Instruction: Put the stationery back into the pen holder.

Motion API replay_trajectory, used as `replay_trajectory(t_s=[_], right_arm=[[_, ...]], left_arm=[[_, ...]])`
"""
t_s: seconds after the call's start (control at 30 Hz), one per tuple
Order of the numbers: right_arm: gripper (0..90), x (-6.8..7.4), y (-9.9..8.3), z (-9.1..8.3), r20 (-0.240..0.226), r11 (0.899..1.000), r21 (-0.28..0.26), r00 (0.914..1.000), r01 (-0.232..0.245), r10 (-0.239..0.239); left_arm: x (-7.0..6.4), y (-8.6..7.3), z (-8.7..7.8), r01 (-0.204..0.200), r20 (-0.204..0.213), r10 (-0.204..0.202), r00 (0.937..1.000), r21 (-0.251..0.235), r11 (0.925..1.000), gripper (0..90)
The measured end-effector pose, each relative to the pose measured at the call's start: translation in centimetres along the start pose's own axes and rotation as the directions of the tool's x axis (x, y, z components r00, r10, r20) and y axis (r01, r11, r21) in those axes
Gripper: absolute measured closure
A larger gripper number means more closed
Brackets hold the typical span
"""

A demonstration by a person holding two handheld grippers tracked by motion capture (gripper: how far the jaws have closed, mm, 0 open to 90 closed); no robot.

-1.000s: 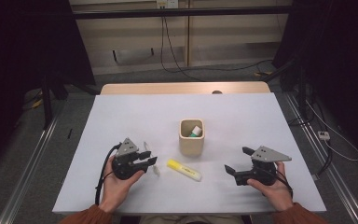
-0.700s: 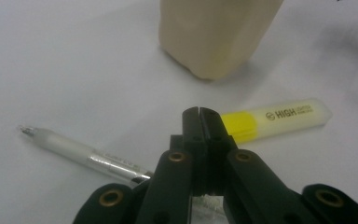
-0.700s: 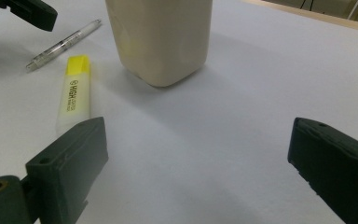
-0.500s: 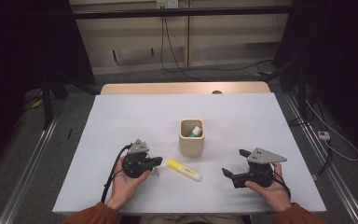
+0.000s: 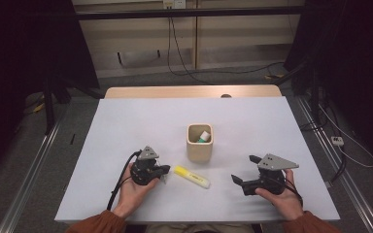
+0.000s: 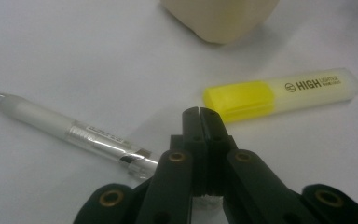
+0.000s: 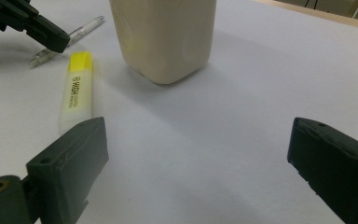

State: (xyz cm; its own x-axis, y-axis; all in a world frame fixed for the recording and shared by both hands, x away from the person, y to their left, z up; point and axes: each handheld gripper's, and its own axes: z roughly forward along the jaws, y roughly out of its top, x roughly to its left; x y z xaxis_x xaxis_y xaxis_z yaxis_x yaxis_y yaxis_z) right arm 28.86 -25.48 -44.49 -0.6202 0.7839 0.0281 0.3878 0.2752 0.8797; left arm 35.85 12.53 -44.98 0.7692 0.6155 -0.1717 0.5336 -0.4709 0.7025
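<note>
The word "HIGH" with smaller "LIGHTER" lettering beside a round logo can be read on the clear body of the yellow highlighter (image 6: pixel 279 95) in the left gripper view; the smaller print under it is too fine to be made out. The same marking is seen running lengthwise on the barrel in the right gripper view, blurred. A printed label is carried on the clear pen (image 6: pixel 70 133) as well, but its text cannot be read.

From the high view, the highlighter is seen lying flat on the white bench (image 5: pixel 126 126), near its front edge, just near and left of the beige cup (image 5: pixel 199 148) and between the two grippers. A white item with a green band is seen standing inside the cup from this view alone; its label cannot be read.

The pen is picked out in the gripper views, lying on the bench just left of the highlighter's yellow cap, apart from it. The left gripper (image 6: pixel 199 112) is held with its jaws pressed together on nothing, their tips just near the cap end. The right gripper (image 7: pixel 196 154) is held spread wide and empty, low over bare bench to the right of the highlighter, with the cup beyond it.
</note>
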Motion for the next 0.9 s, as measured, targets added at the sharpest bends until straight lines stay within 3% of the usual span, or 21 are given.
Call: replay_trajectory(t_s=[0.1, 0.13, 0.23, 0.27, 0.6, 0.63, 0.9], right_arm=[[5.2, 0.0, 0.0, 0.0, 0.004, 1.0, -0.003, 1.0, 0.002, -0.002], [5.2, -0.1, 0.0, 0.0, 0.005, 1.0, -0.003, 1.0, 0.002, -0.002], [5.2, -0.1, 0.0, 0.0, 0.003, 1.0, 0.0, 1.0, 0.0, 0.0], [5.2, -0.1, 0.0, 0.0, 0.002, 1.0, 0.0, 1.0, 0.0, 0.0], [5.2, 0.0, 0.0, 0.0, 0.002, 1.0, 0.002, 1.0, 0.001, -0.001], [5.2, 0.0, 0.0, 0.0, 0.003, 1.0, 0.003, 1.0, 0.002, -0.002], [5.2, 0.0, 0.0, 0.0, 0.003, 1.0, 0.003, 1.0, 0.002, -0.002]], left_arm=[[0.0, -0.1, 0.3, -0.004, -0.023, 0.005, 0.9997, 0.015, 0.9999, 90.0], [0.1, 0.0, 0.2, -0.007, 0.001, 0.007, 1.0, 0.022, 0.9997, 90.0], [-0.1, -0.1, 0.4, 0.015, -0.011, -0.015, 0.9998, 0.012, 0.9998, 90.0], [0.0, -0.1, 0.2, -0.009, -0.001, 0.009, 1.0, 0.035, 0.9994, 90.0], [0.1, -0.3, -0.2, 0.013, 0.001, -0.013, 0.9999, 0.045, 0.9989, 90.0], [0.2, -0.3, -0.4, -0.01, 0.005, 0.01, 0.9999, 0.061, 0.9981, 90.0], [0.3, -0.7, -1.2, -0.008, 0.008, 0.008, 0.9999, 0.079, 0.9969, 90.0]])
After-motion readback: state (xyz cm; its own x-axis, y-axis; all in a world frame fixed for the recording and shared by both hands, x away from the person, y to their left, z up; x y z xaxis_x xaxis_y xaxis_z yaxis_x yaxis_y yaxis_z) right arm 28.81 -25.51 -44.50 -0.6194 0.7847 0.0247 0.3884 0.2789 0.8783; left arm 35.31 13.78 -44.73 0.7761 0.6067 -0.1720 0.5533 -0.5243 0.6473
